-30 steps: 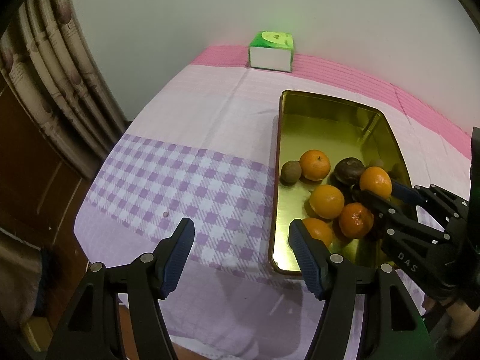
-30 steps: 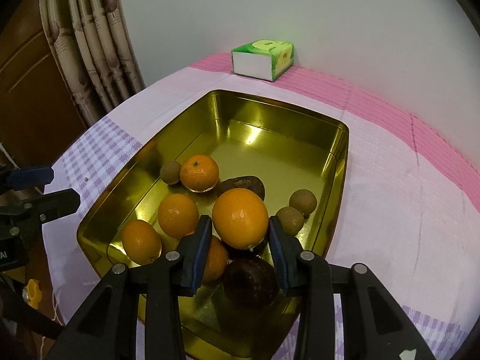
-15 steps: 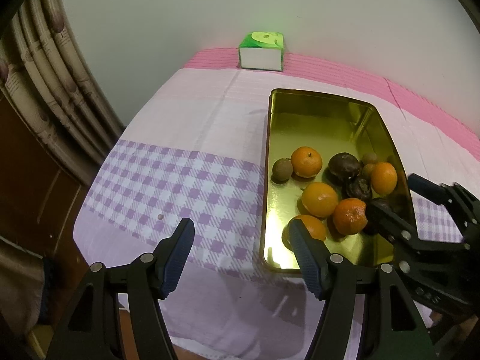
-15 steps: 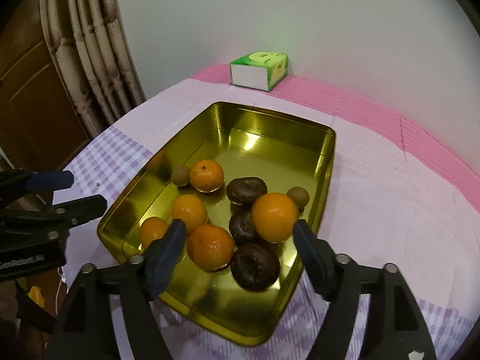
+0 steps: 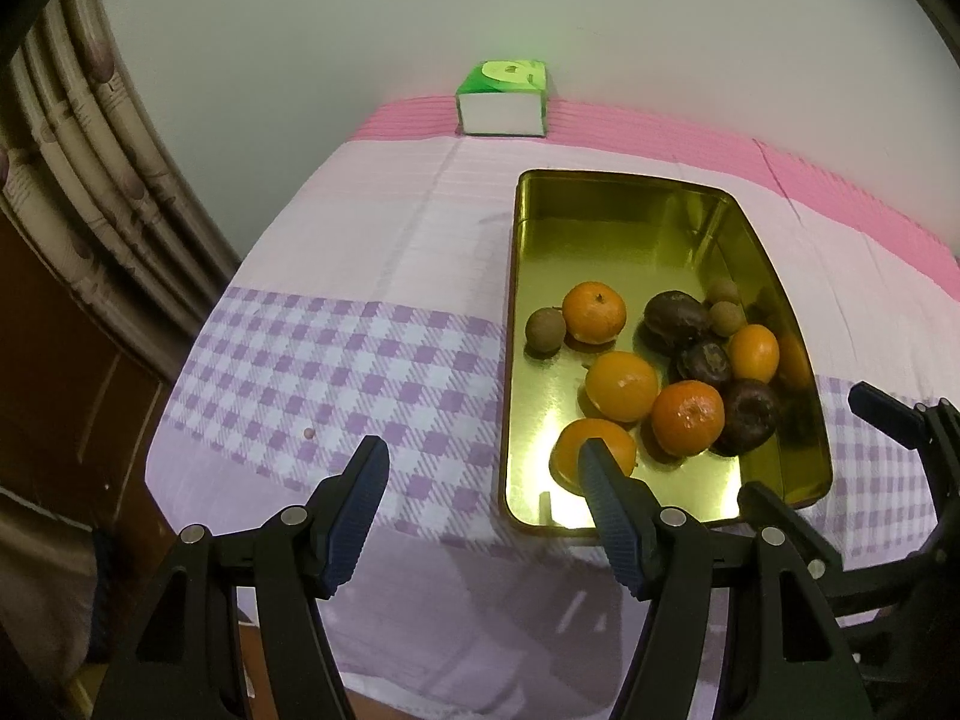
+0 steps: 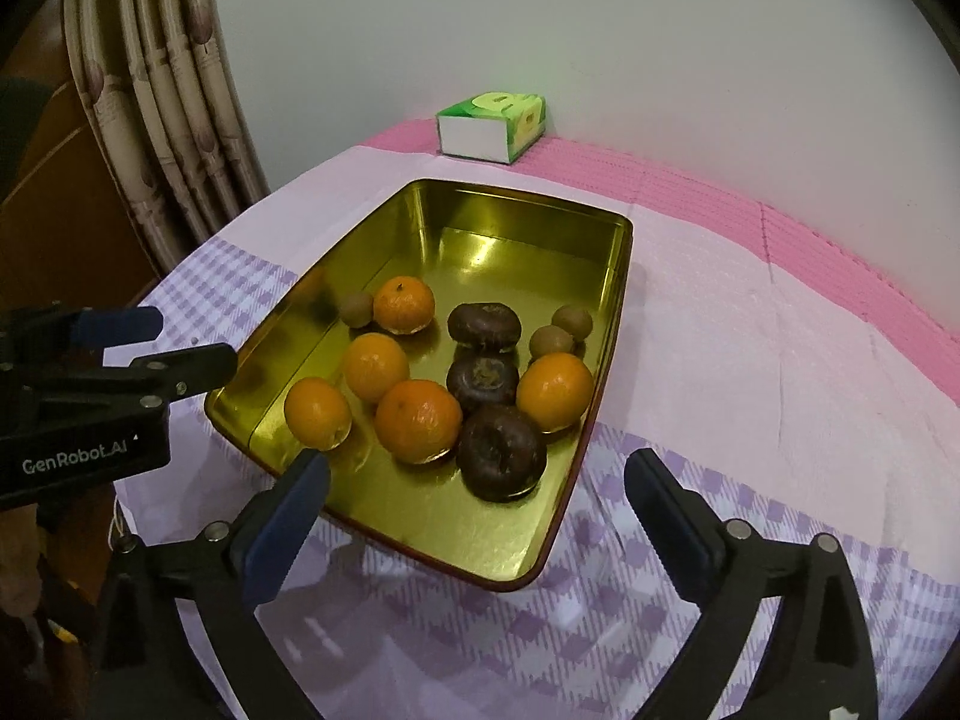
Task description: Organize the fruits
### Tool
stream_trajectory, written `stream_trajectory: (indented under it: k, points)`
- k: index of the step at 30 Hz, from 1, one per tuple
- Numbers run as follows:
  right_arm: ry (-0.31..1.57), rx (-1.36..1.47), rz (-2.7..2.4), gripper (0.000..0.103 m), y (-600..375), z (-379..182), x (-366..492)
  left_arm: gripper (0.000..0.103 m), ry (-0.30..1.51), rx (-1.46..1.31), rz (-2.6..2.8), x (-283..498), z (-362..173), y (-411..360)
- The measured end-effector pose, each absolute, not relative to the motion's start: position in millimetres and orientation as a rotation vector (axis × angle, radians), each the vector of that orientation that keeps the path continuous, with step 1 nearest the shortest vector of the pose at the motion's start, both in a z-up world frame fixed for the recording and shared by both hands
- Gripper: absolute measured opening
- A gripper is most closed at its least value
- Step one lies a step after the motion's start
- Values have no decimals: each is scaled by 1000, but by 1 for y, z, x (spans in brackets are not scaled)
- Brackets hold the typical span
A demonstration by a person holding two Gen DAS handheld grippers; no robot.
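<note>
A gold metal tray (image 6: 618,324) (image 5: 510,360) lies on the checked cloth. It holds several oranges, three dark wrinkled fruits and three small brown ones. One orange (image 6: 553,383) (image 5: 753,353) rests by the tray's right wall beside a dark fruit (image 6: 483,381). My right gripper (image 6: 480,468) (image 5: 822,456) hovers over the tray's near end; its jaws are opening wide, with nothing gripped between them. My left gripper (image 5: 480,456) (image 6: 186,339) stands open and empty over the cloth at the tray's near left corner.
A green and white tissue box (image 5: 503,99) (image 6: 492,126) stands at the back against the wall. A curtain (image 6: 168,120) hangs at the left, past the table's edge. Pink and purple checked cloth (image 5: 336,372) covers the table.
My right gripper let go of the orange, which now lies in the tray by its right wall. Its jaws spread wide and it drew back. The left gripper stayed put.
</note>
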State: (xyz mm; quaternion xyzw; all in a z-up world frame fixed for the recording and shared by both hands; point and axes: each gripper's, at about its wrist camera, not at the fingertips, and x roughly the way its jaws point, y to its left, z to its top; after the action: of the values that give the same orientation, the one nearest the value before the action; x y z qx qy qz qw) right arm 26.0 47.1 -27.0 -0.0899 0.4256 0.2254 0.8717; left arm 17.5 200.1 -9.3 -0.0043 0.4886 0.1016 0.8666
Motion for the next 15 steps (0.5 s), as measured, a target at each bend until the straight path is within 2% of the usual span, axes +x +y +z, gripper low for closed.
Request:
stream_trajectory:
  k: [15]
  points:
    - [899,-207,433,99,49,-31,22,66,1026,1,214,17,-11,199]
